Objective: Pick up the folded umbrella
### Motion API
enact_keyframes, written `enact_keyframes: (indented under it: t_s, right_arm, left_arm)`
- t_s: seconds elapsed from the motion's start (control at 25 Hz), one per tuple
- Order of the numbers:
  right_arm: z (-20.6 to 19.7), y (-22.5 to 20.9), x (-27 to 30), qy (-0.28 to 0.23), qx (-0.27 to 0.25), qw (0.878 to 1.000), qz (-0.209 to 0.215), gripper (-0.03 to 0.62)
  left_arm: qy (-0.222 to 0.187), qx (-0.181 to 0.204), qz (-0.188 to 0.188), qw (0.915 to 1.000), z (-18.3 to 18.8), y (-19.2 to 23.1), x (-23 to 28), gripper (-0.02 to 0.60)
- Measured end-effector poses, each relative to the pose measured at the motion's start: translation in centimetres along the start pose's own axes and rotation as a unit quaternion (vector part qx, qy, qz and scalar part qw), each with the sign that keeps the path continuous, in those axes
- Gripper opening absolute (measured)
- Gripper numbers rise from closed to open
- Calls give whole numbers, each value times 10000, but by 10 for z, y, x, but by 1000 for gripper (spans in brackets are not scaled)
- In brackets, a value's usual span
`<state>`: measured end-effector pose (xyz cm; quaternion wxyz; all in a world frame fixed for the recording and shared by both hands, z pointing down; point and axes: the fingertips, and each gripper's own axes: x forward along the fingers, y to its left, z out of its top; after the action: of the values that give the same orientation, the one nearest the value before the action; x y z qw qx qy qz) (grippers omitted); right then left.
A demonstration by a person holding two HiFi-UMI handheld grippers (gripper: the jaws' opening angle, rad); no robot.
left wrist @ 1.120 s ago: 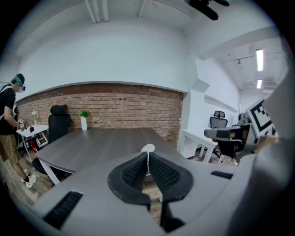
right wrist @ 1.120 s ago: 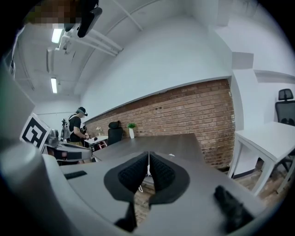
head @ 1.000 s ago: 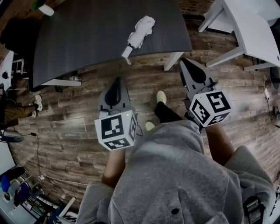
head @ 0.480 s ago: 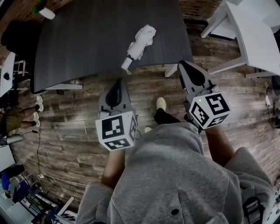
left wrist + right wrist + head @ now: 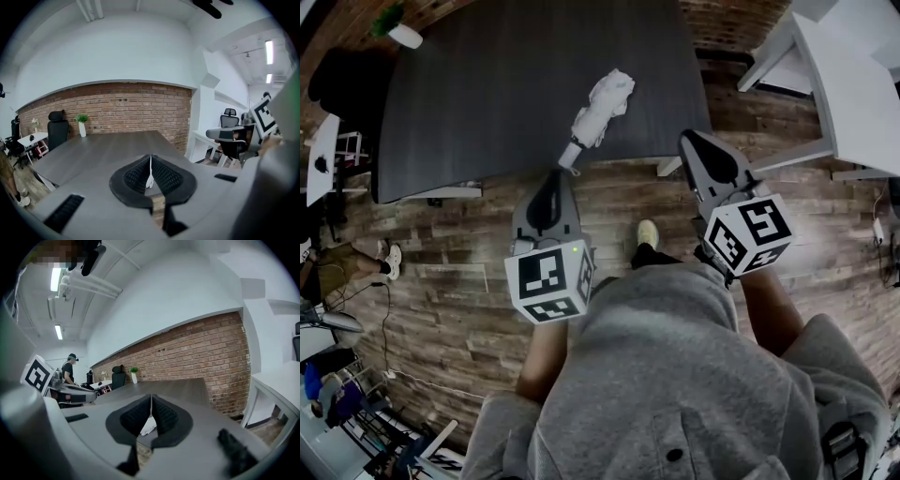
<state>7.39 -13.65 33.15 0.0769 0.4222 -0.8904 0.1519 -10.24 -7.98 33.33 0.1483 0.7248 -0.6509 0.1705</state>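
Umbrella (image 5: 602, 108): folded, white, at table (image 5: 487, 84) near edge, handle end at rim. Left gripper (image 5: 551, 178), right gripper (image 5: 688, 141): fingers (image 5: 166, 177) pressed together, empty, above floor (image 5: 459, 248) near table edge.

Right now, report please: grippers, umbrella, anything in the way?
Left gripper shut, empty. Right gripper shut, empty. Umbrella on table, near front edge, untouched. Nothing in the way.
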Motion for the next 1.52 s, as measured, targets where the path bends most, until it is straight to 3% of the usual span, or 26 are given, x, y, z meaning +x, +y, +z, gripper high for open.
enact_keyframes:
  t_s: [0.92,1.52]
  right_arm:
    - [9,-29,13,-89,32,9998,163,25]
    - [7,-34,31,65,117,9999,-37,25]
  left_arm:
    - [-66,172,168,9997,18,-11,27,21]
    - [100,163,-106,9998,19,-1,55,21]
